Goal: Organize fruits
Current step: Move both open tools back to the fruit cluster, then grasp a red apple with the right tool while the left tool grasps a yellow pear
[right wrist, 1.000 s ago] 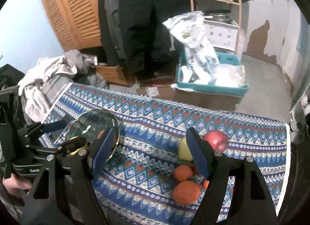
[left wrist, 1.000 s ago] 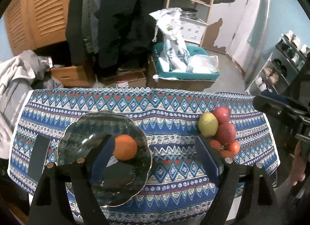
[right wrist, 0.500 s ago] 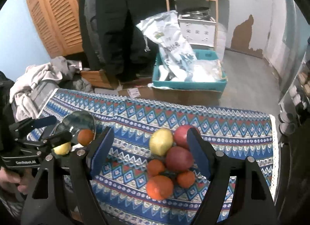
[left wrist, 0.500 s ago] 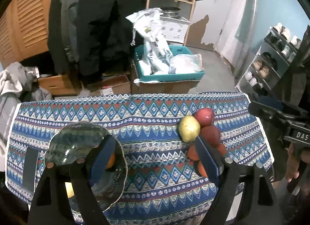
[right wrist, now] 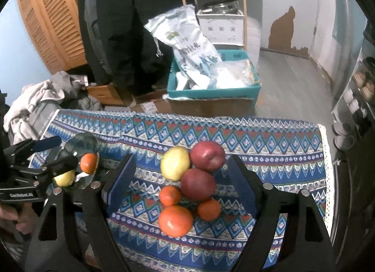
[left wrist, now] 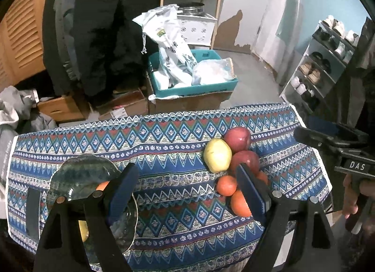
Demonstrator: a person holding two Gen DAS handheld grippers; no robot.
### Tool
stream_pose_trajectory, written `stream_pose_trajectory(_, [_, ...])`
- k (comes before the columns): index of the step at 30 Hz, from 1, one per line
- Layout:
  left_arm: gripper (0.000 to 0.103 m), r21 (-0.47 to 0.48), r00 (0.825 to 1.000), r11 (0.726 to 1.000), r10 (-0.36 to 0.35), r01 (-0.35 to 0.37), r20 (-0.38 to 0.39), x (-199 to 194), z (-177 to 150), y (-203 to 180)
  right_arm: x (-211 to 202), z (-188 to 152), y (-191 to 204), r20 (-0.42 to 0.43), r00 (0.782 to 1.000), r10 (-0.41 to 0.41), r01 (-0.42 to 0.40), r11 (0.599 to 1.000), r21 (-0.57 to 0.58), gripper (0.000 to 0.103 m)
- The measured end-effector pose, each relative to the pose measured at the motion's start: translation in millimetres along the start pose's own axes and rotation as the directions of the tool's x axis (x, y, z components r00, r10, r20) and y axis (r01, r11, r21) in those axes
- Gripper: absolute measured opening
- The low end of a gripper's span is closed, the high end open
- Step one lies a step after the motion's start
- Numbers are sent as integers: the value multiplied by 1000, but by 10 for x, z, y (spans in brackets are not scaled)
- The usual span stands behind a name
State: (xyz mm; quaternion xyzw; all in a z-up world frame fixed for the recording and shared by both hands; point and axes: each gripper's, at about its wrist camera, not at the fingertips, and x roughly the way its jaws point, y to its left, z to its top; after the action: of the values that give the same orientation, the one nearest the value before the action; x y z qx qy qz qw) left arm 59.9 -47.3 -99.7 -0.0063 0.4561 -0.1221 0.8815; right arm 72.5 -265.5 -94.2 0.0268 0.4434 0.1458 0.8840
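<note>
mostly patterned tablecloth [right wrist: 257, 136]; fruit pile [right wrist: 189, 183] | teal crate [right wrist: 211, 91] behind

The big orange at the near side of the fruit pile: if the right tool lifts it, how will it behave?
The big orange looks round, so it would probably roll if nudged. Its skin seems firm, likely not fragile. It touches a small orange, which may shift when it leaves.

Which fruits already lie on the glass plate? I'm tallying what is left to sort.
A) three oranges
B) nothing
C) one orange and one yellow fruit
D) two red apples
C: the right wrist view shows one orange and one yellow fruit on the glass plate; both red apples remain in the pile.
</note>
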Motion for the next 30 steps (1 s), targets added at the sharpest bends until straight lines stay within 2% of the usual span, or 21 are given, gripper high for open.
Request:
stream_pose_trajectory(7, [86, -10, 998, 1000, -3, 3, -63, 330, 1, 9, 461, -150, -184, -110, 994, -10, 14, 999, 34, 82])
stream_pose_trajectory(14, [86, -16, 994, 1000, 2, -4, -112, 670, -34, 26, 937, -309, -337, -224, 975, 5, 15, 996, 84, 82])
stream_pose_trajectory(22, [86, -14, 988, 1000, 5, -8, -153, 975, -89, 47, 1363, -448, -347, -309, 951, 27, 8, 994, 110, 82])
stream_pose_trajectory(30, [86, -34, 981, 999, 1, -8, -194, 1139, -104, 67, 1596, -535, -369, -353, 935, 38, 7, 992, 124, 82])
